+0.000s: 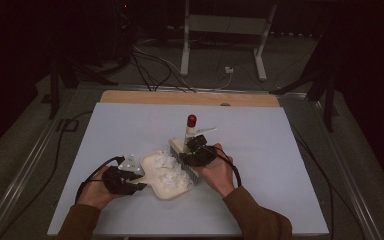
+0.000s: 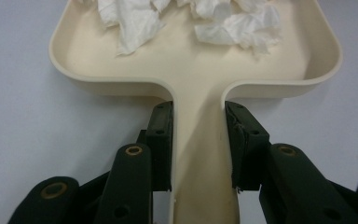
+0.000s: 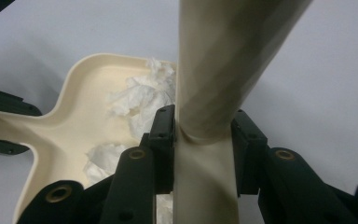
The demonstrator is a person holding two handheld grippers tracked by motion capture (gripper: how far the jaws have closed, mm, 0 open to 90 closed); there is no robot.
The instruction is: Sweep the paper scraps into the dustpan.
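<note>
While the dustpan [image 1: 166, 176] lies near the table's [image 1: 260, 150] front edge with bare room all round, its handle points toward the person's left. The left gripper [image 2: 198, 140] clamps that handle; the right gripper [image 3: 200, 140] grips the upright brush [image 1: 192, 131] at the pan's mouth, paper scraps [image 2: 135, 23] inside.

Cream dustpan and hand brush on the table

The dustpan [image 2: 186, 65] lies flat on the pale tabletop, crumpled white paper scraps [image 2: 135, 23] heaped in its tray, its flat handle clamped. The brush [image 3: 219, 70], cream-handled with a red tip, stands at the pan's open edge, gripped at the handle.
</note>
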